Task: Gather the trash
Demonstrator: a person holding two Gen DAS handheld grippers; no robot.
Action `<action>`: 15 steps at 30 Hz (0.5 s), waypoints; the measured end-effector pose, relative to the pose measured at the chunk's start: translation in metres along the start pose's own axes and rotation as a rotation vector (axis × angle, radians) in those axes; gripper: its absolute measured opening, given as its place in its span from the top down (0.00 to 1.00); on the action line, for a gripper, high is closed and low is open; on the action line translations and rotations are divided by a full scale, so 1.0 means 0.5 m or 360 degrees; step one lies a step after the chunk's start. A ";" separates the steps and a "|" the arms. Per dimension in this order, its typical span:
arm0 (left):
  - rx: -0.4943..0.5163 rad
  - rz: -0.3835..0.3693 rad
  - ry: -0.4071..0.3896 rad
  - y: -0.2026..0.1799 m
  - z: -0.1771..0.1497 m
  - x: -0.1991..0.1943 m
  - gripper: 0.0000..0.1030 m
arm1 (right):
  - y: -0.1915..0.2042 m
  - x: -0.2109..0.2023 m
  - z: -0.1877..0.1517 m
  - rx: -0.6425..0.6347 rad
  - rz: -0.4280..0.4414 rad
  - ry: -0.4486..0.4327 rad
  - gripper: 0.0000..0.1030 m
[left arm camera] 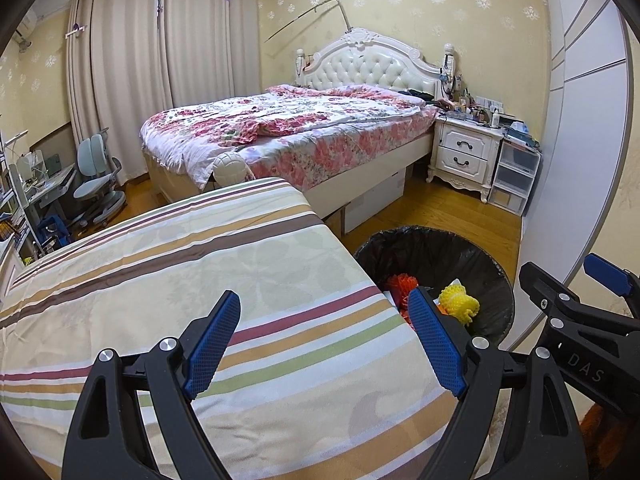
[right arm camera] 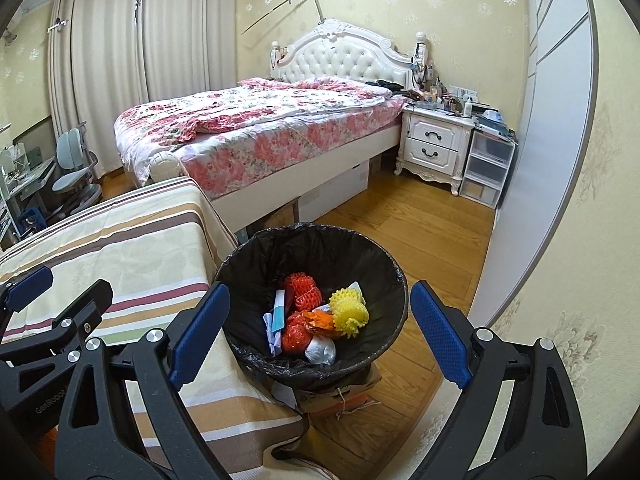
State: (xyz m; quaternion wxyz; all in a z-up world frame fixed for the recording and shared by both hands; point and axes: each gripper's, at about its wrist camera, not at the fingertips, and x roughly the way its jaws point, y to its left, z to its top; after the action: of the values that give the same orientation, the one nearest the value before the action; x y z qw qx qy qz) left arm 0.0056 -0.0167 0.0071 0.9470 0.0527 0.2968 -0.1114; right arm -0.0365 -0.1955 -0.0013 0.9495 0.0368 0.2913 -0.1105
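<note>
Both my tools hang with fingers apart and nothing in them: the left tool (left arm camera: 324,344) over the striped counter (left arm camera: 200,264), the right tool (right arm camera: 320,332) above the bin (right arm camera: 256,252). The trash (right arm camera: 316,316) lies inside the bin. My worry: the bin sits on a cardboard box (right arm camera: 340,396), so a knock could tip it.

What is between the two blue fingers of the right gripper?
The right wrist view shows the black-lined trash bin between the right gripper's open fingers, holding yellow foam netting, red netting and wrappers.
</note>
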 end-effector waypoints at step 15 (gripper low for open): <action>-0.0002 0.0001 0.0000 0.000 0.000 -0.002 0.19 | 0.004 -0.002 -0.001 -0.0001 -0.0001 0.0003 0.13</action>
State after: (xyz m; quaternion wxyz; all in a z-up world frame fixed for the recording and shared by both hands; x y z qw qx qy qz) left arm 0.0049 -0.0164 0.0075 0.9470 0.0523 0.2969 -0.1108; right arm -0.0370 -0.1935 -0.0010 0.9492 0.0365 0.2923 -0.1106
